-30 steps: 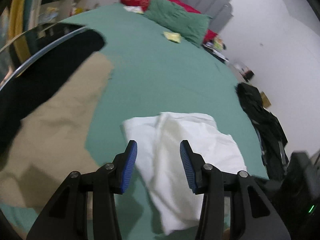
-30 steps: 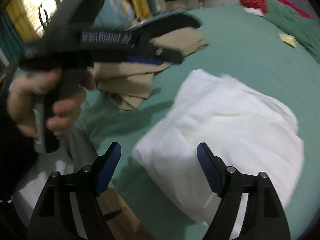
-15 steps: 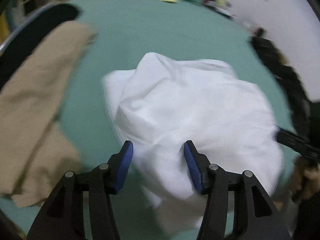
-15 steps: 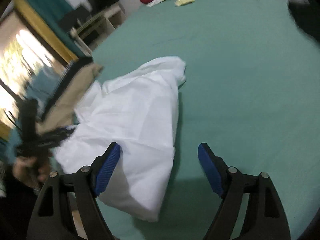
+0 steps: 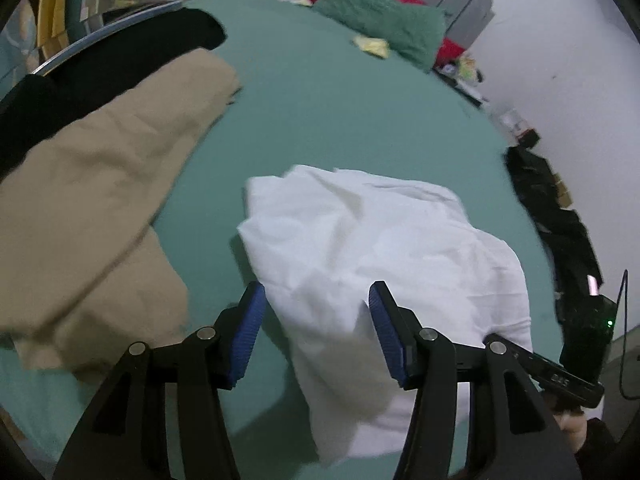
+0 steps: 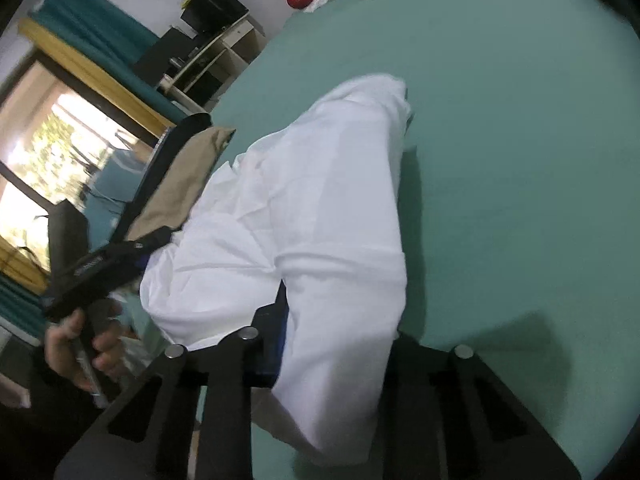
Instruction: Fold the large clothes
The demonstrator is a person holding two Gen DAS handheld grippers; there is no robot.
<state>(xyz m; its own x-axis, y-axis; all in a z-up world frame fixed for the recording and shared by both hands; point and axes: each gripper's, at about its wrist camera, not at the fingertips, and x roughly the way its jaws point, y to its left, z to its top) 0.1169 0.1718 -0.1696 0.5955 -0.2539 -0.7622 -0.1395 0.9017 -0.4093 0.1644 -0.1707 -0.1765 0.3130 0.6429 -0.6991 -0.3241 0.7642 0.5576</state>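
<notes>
A white garment (image 5: 372,236) lies bunched on the green bed sheet (image 5: 340,112), near the bed's front edge. My left gripper (image 5: 316,320) is open and hovers just above the garment's near left corner, holding nothing. In the right wrist view the white garment (image 6: 320,216) fills the middle, and my right gripper (image 6: 340,344) has a thick fold of it between its fingers. The cloth covers the right finger's pad, so I cannot tell how tightly the jaws stand.
A tan garment (image 5: 96,184) lies on the bed to the left, with a black one (image 5: 120,60) behind it. Green and red pillows (image 5: 380,28) sit at the headboard. Dark clothes (image 5: 556,216) hang off the bed's right edge. Shelves and a window (image 6: 60,148) stand beyond.
My right gripper moved left and forward onto the white garment, so cloth now lies between its fingers. My left gripper pulled back from over the garment and stayed open.
</notes>
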